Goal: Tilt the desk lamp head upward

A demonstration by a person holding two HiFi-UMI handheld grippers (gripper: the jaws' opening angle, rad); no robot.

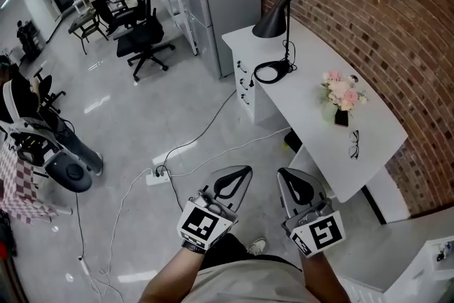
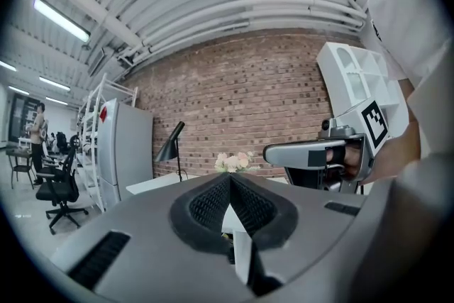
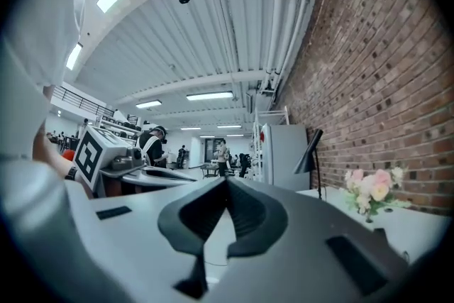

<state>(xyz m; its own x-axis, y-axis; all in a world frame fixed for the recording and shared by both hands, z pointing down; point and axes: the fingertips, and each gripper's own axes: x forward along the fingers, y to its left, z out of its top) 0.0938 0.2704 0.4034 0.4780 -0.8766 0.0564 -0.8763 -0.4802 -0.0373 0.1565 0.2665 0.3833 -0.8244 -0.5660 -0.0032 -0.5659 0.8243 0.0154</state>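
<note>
The black desk lamp (image 1: 278,10) stands at the far end of the white desk (image 1: 312,60), its cone head tilted down over a ring base (image 1: 273,71). It also shows small in the left gripper view as the lamp (image 2: 170,142) and in the right gripper view as the lamp (image 3: 310,152). My left gripper (image 1: 237,174) and right gripper (image 1: 294,177) hover side by side over the floor, well short of the lamp. Both are shut with nothing held, and the jaws meet at their tips in the left gripper (image 2: 230,177) and right gripper (image 3: 227,184) views.
A vase of pink flowers (image 1: 342,92) and a pair of glasses (image 1: 354,144) sit on the desk's near half. A brick wall (image 1: 369,10) runs behind it. A power strip (image 1: 157,174) with cables lies on the floor, and office chairs (image 1: 142,35) stand farther off.
</note>
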